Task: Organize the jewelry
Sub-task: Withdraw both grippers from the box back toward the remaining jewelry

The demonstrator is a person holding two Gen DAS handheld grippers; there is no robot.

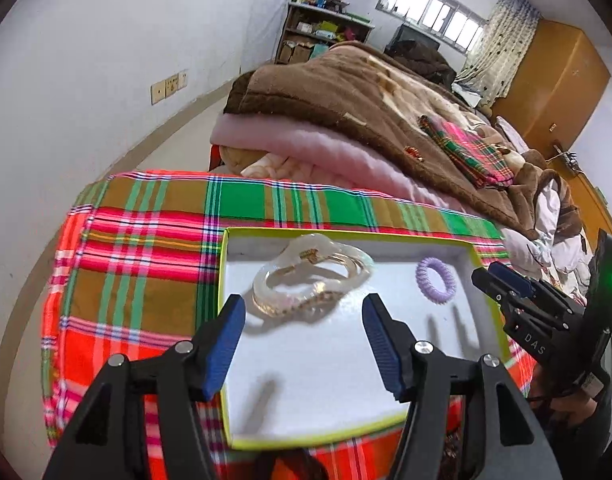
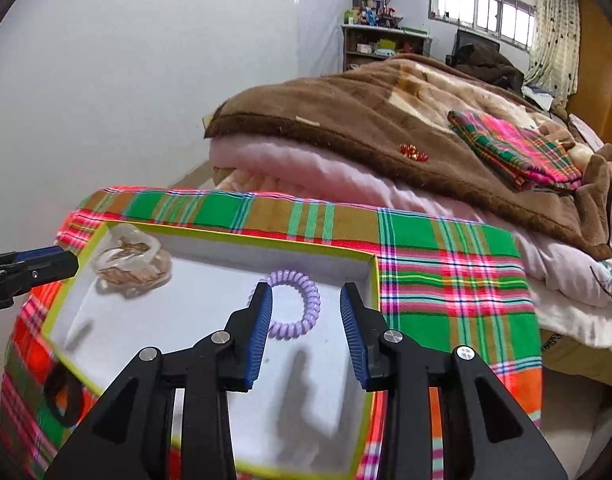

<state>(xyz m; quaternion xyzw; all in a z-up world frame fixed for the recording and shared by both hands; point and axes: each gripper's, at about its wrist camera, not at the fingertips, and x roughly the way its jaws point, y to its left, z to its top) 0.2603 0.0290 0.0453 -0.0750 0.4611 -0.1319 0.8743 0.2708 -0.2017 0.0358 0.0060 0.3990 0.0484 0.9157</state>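
Jewelry box (image 1: 488, 264): right under my tools, white inside with a yellow-green rim, sitting on the plaid cloth (image 1: 146, 248) over the desk.
Left tool (image 1: 302, 316): I've got it hanging above the box's near-left part, blue pads spread wide, nothing between them.
Right tool (image 2: 306, 304): jaws parted and gripping nothing; I see the coil tie on the box floor past the pads, its left side hidden behind the left pad.
Purple coil hair tie (image 2: 306, 304): lying flat on the white floor, toward the far right corner of the box.
Clear hair claw (image 1: 306, 276): resting in the far left part of the box, well apart from the purple tie, gold-coloured spring showing.
Dark loop (image 2: 62, 396): on the cloth just outside the box's near-left wall; blurred, so I can't tell what it is.
Bed (image 2: 306, 168): beyond the desk, pink quilt under a brown blanket (image 2: 346, 100).
On the blanket: a small red ornament (image 2: 414, 153) and a folded plaid cloth (image 2: 514, 148).
Far end: cluttered shelf (image 2: 382, 44) and a window (image 2: 482, 4).
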